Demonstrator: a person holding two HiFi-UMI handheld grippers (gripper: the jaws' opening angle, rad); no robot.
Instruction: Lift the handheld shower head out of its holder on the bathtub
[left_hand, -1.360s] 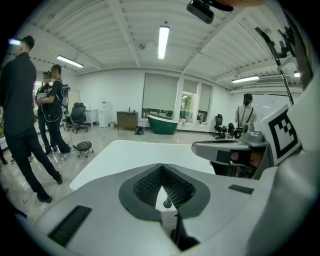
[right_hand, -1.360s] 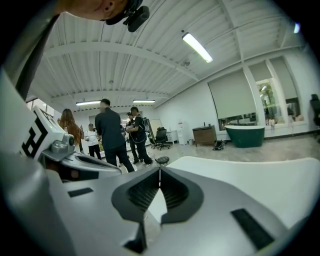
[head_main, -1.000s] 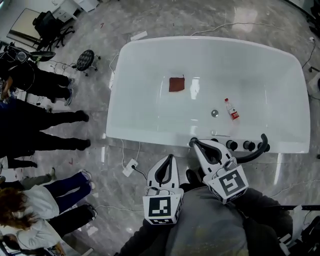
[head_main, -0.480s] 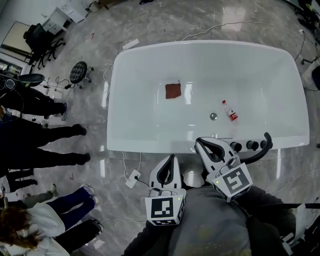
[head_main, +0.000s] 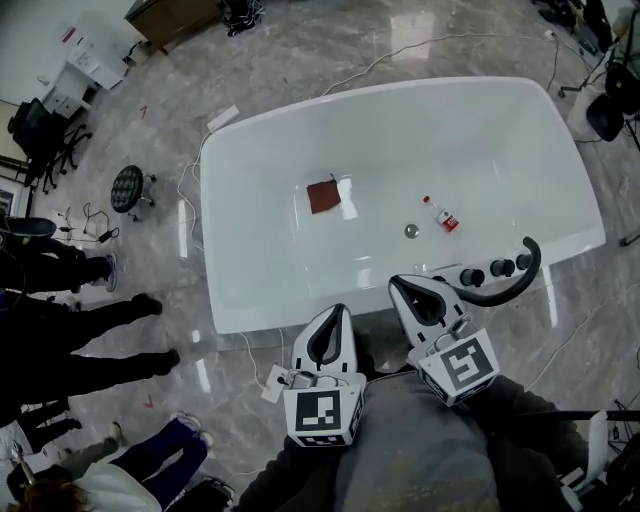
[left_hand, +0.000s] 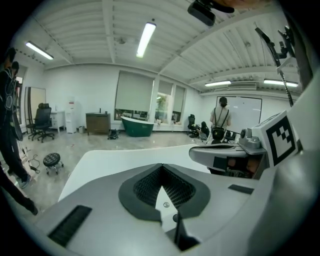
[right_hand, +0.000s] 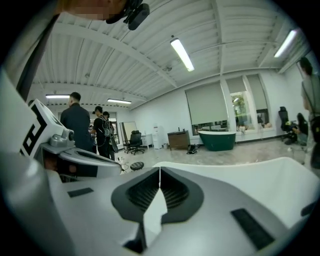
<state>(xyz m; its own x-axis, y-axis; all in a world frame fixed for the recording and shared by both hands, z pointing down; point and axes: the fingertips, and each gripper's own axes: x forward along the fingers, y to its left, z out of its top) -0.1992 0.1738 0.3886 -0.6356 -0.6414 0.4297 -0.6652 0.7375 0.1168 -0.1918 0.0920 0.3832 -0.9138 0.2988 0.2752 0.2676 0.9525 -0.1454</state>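
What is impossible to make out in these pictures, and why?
Head view: the shower head reaches the right gripper; its holder cannot be made out there.
Head view: the label on the bottle is too small to read.
Gripper views: each gripper's own body blocks the shower head.

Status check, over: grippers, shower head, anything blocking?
Left gripper and right gripper shut, empty. Shower head on tub rim, untouched. Nothing seen blocking it.

The way over the bathtub rim (head_main: 285, 308) is open, but three knobs (head_main: 497, 268) stand close beside the shower head (head_main: 487, 298).
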